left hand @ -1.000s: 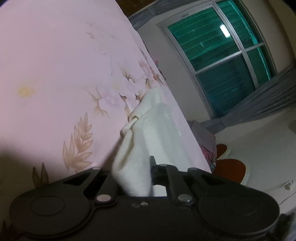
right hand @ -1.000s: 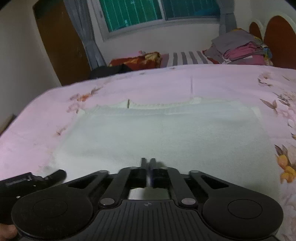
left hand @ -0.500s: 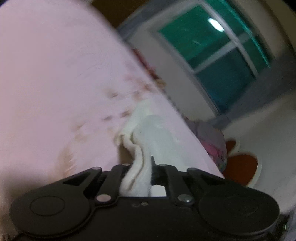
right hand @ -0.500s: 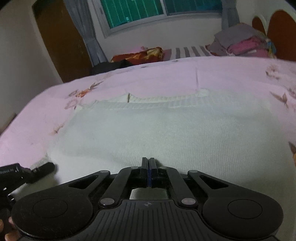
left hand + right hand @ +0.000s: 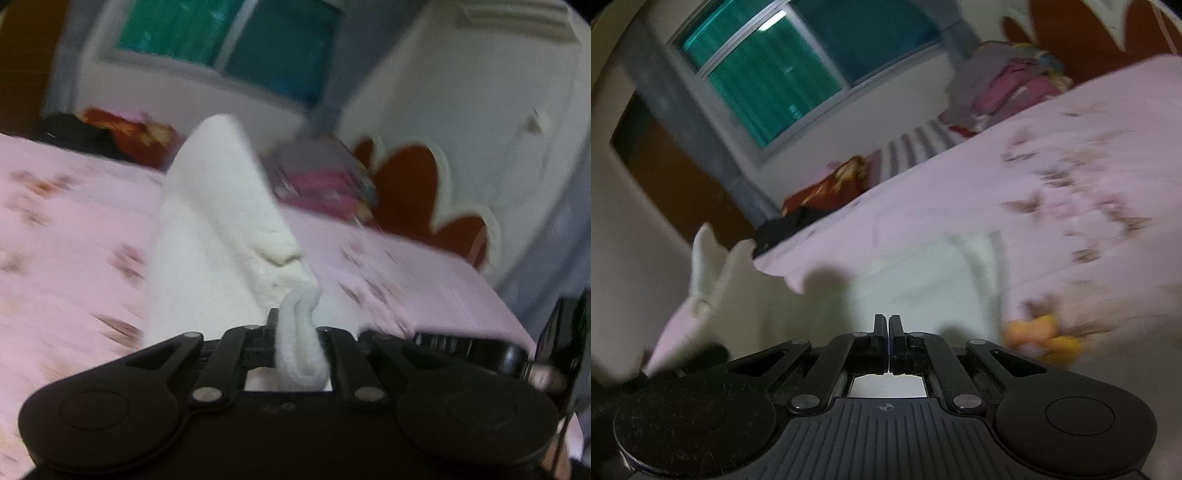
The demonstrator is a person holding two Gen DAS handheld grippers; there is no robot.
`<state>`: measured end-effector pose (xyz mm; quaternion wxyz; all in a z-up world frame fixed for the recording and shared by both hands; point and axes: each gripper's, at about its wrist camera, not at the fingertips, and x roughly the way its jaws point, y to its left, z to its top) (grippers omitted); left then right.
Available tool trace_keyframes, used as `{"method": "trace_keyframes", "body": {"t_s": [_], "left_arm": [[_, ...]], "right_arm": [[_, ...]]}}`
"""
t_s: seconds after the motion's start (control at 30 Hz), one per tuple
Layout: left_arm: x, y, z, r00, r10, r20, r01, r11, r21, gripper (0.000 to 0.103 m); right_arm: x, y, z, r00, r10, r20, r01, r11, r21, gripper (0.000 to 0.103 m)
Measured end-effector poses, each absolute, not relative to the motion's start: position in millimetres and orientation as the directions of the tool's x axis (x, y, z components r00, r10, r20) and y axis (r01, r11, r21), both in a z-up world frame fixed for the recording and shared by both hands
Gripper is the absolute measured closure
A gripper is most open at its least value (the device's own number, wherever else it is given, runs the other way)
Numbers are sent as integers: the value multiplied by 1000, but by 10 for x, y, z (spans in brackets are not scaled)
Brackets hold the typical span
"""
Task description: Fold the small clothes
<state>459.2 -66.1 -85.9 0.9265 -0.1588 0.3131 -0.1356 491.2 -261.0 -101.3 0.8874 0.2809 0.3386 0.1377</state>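
Observation:
A white knitted garment (image 5: 221,229) lies on the pink flowered bed sheet (image 5: 66,229). My left gripper (image 5: 295,325) is shut on a bunched edge of it, and the cloth rises in a ridge ahead of the fingers. In the right wrist view the garment (image 5: 923,280) spreads in front of my right gripper (image 5: 888,332), whose jaws are pressed together on its near edge. A lifted white corner (image 5: 705,258) stands up at the left. Both views are blurred by motion.
A stack of folded clothes (image 5: 321,181) sits at the bed's far side by the red and white headboard (image 5: 417,184). A red and black bundle (image 5: 827,188) lies at the far edge below the window (image 5: 783,74). The other gripper (image 5: 480,347) shows at right.
Both grippers have swung and tilted with the garment held; the left one lifted its edge and turned toward the headboard. The right view has rolled, and the cloth's left corner has risen.

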Motion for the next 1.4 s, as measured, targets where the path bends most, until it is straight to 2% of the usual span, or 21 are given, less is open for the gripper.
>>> {"method": "trace_keyframes", "body": {"t_s": [0.03,0.07,0.1,0.13,0.2,0.3,0.33,0.37,0.4,0.43,0.53,0.6,0.83,1.1,1.13,1.17,1.23,1.3,1.37,1.4], "left_arm": [[4654,-826,-946,720,-390,-574,187,905,-381,88],[4706,-995,-1061,668,-419,-615,206,898,-388,70],[4718,-1112,-1149,625,-444,-642,210,888,-410,56],[4679,-1165,-1173,606,-473,-640,223,873,-434,56],[4527,-1124,-1080,642,-505,-577,262,852,-454,57],[4453,-816,-938,727,-412,-549,195,891,-410,60],[4457,-669,-927,751,-376,-543,160,901,-404,60],[4500,-521,-932,762,-329,-557,108,913,-393,61],[4559,-357,-966,759,-296,-580,56,917,-395,61],[4593,-233,-1000,759,-276,-590,21,916,-402,61],[4678,-63,-1104,737,-227,-637,-38,927,-374,67],[4722,-14,-1177,727,-217,-652,-56,927,-371,68],[4839,142,-1398,688,-240,-685,-77,914,-398,67],[4928,207,-1465,662,-289,-692,-17,917,-399,66],[4915,209,-1430,673,-276,-686,-16,922,-386,66],[4864,191,-1347,709,-245,-662,-10,934,-357,70],[4761,180,-1170,793,-218,-569,23,944,-330,70],[4786,151,-1107,799,-283,-531,92,930,-357,71],[4929,1,-1157,739,-302,-603,142,944,-298,72],[4956,-43,-1168,728,-312,-610,157,943,-295,74]], "right_arm": [[4903,-2746,-1003,735,435,-520,-40,793,608,103],[4891,-2857,-998,733,441,-518,-33,783,621,103],[4898,-2978,-1014,721,461,-517,-36,770,637,103],[4905,-3062,-1014,711,460,-531,-27,773,633,103],[4888,-3213,-1006,710,436,-553,-3,787,617,102],[4831,-3349,-984,707,466,-531,-21,765,643,101],[4834,-3352,-983,699,483,-527,-36,760,649,97],[4837,-3325,-986,691,498,-525,-47,755,654,87],[4849,-3288,-991,687,507,-520,-57,751,657,51],[4843,-3248,-994,691,521,-501,-79,743,664,37],[4875,-3114,-1056,662,573,-483,-122,718,686,40],[4937,-3021,-1106,633,607,-480,-133,697,705,53],[5117,-2718,-1386,526,636,-564,-122,713,690,54],[5209,-2578,-1425,509,631,-586,-146,734,663,55],[5214,-2546,-1416,507,622,-597,-154,747,647,69],[5227,-2503,-1408,503,602,-620,-158,770,618,75],[5249,-2443,-1392,505,593,-628,-176,783,597,88],[5242,-2384,-1353,504,576,-644,-202,803,561,89],[5224,-2340,-1326,512,560,-651,-212,817,535,90],[5217,-2322,-1315,516,553,-655,-216,823,525,90]]}}
